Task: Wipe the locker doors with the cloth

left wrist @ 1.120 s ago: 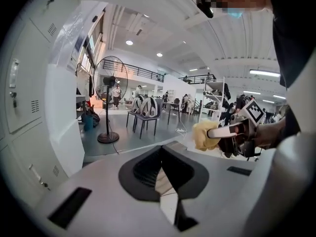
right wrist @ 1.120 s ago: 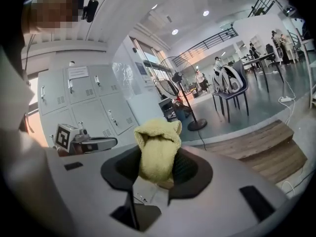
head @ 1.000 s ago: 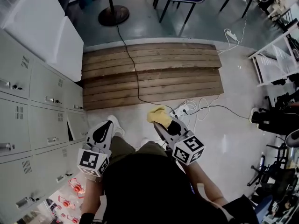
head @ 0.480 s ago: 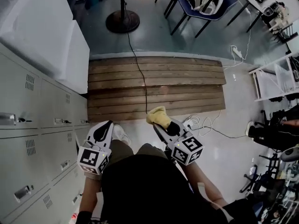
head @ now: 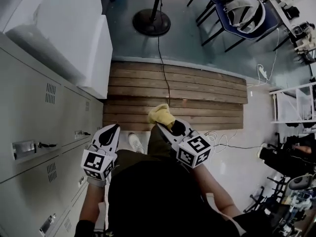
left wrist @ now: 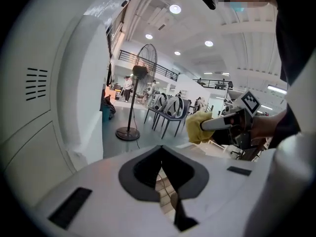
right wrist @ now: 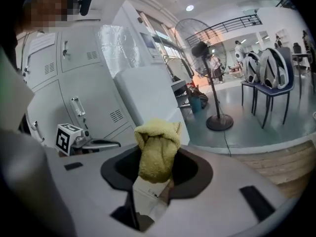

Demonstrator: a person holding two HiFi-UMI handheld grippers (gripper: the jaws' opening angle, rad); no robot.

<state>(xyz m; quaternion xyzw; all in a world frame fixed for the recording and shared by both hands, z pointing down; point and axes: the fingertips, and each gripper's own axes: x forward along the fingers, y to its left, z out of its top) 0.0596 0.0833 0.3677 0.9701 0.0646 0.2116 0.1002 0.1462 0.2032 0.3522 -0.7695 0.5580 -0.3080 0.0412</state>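
We look steeply down on a person standing beside a bank of grey locker doors (head: 34,132), which runs along our left. The right gripper (head: 163,128) is held out in front of the body, its fingers clenched on a bunched yellow cloth (head: 160,114). The cloth sticks out past the fingertips as a soft wad. We judge it is gripped by its tail end for a reason: the free bulk can then be pressed flat against a door. In the right gripper view the cloth fills the gap between the fingers and folds over at the top. It hangs in the air over a wooden platform (head: 177,90), well apart from the lockers, touching no door.

The left gripper (head: 112,131) sits nearer the lockers, its fingers pressed together on nothing. It seems to be kept low and idle, out of the cloth's way.

As far as we can judge, wiping is not under way; the cloth would have to swing left to meet the nearest door, where a metal handle (head: 27,147) and vent slots (head: 50,94) could snag a loose fold.

No brand or lettering can be read. The only print is the black-and-white square marker on each gripper's cube (head: 193,150). A sheet (right wrist: 42,42) stuck to an upper locker is too blurred to read.
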